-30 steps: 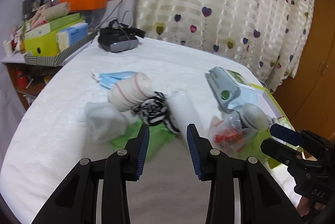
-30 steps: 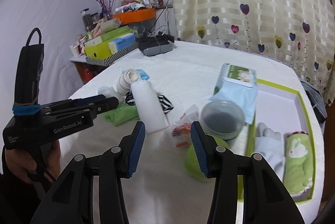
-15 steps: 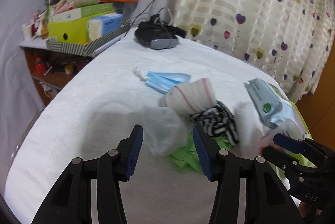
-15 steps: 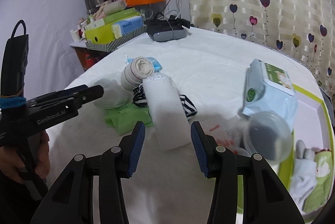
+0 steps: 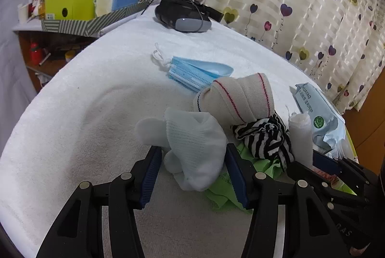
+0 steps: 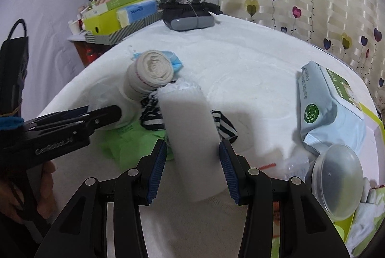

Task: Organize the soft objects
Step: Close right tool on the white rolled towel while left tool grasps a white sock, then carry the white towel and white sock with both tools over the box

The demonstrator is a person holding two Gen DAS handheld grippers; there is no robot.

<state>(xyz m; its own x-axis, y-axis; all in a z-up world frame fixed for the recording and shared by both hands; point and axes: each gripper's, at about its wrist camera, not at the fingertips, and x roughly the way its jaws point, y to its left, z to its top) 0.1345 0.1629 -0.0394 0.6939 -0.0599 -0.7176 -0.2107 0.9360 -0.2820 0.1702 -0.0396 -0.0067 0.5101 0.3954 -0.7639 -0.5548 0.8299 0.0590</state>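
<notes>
Your left gripper (image 5: 192, 173) has its fingers spreading wider, either side of the white sock (image 5: 195, 144), which lies on the white-covered table (image 5: 84, 113); the pads do not press it. Just right of the sock sit the beige rolled bandage (image 5: 238, 99), the striped cloth (image 5: 264, 137) and the green cloth (image 5: 223, 188) underneath. Your right gripper (image 6: 192, 171) keeps its fingers apart around the white roll (image 6: 190, 135), not clamping it. Farther right lie the wipes pack (image 6: 327, 101) and a clear round lid (image 6: 336, 181).
</notes>
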